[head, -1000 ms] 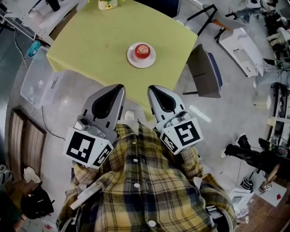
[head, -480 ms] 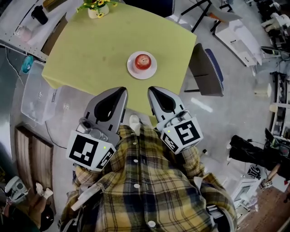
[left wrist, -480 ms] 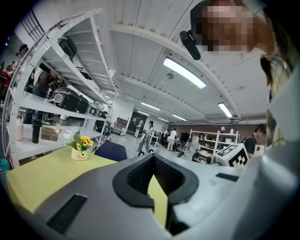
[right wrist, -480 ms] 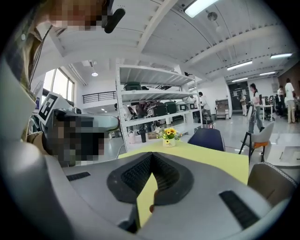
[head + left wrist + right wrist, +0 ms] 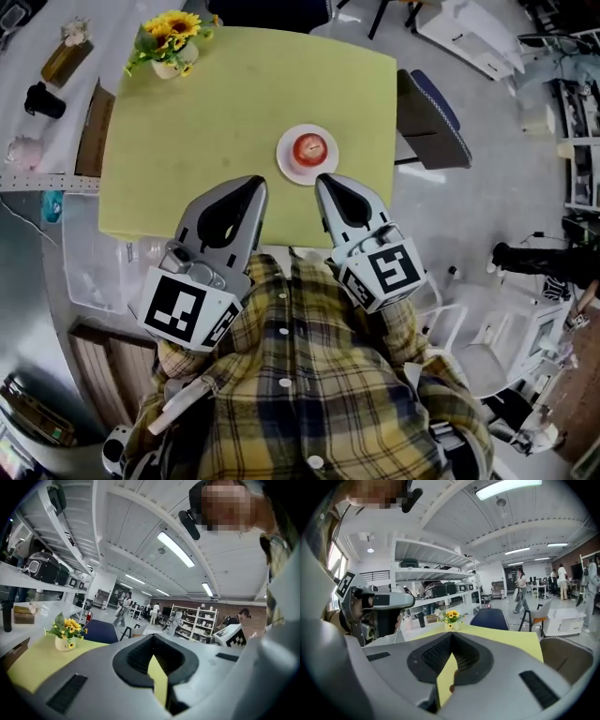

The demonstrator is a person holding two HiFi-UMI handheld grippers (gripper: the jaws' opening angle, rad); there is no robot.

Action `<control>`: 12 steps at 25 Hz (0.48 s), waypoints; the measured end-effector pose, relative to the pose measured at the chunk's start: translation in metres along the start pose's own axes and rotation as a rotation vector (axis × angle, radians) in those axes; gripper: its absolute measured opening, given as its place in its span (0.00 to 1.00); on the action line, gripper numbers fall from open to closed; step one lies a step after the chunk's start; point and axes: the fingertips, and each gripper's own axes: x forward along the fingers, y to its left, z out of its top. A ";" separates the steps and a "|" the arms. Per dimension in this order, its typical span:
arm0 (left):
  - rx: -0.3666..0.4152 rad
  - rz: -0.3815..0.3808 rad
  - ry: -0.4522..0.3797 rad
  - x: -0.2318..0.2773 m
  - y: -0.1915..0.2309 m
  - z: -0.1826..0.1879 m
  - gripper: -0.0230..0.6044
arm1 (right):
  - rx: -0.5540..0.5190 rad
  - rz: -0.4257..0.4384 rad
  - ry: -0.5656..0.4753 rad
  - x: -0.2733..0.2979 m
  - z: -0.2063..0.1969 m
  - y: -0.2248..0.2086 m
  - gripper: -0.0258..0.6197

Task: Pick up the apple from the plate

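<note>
A red apple [image 5: 308, 147] sits on a small white plate [image 5: 289, 165] near the front edge of the yellow-green table [image 5: 216, 112] in the head view. My right gripper [image 5: 325, 180] is shut and empty, its tip just short of the plate's front rim. My left gripper [image 5: 249, 184] is also shut and empty, its tip over the table's front edge to the left of the plate. In the left gripper view the jaws [image 5: 152, 638] meet over the yellow tabletop. The right gripper view shows the jaws [image 5: 451, 637] closed the same way, and the gripper's body hides the plate.
A pot of sunflowers [image 5: 169, 42] stands at the table's far left corner. A dark chair [image 5: 431, 117] is pushed against the table's right side. A clear plastic box [image 5: 94, 277] lies on the floor to the left, and a white frame chair [image 5: 487, 337] stands at the right.
Both grippers, still shut, have moved forward to the table's front edge. The plate with the apple now lies just ahead of the right gripper's tip.
</note>
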 end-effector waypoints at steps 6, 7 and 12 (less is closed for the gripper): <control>-0.001 -0.142 0.065 0.012 0.024 -0.001 0.05 | 0.048 -0.148 0.004 0.016 0.001 -0.003 0.04; 0.001 -0.164 0.076 0.014 0.026 -0.002 0.05 | 0.054 -0.169 0.003 0.018 0.000 -0.004 0.04; 0.005 -0.257 0.121 0.024 0.032 -0.005 0.05 | 0.098 -0.262 0.018 0.020 -0.007 -0.007 0.04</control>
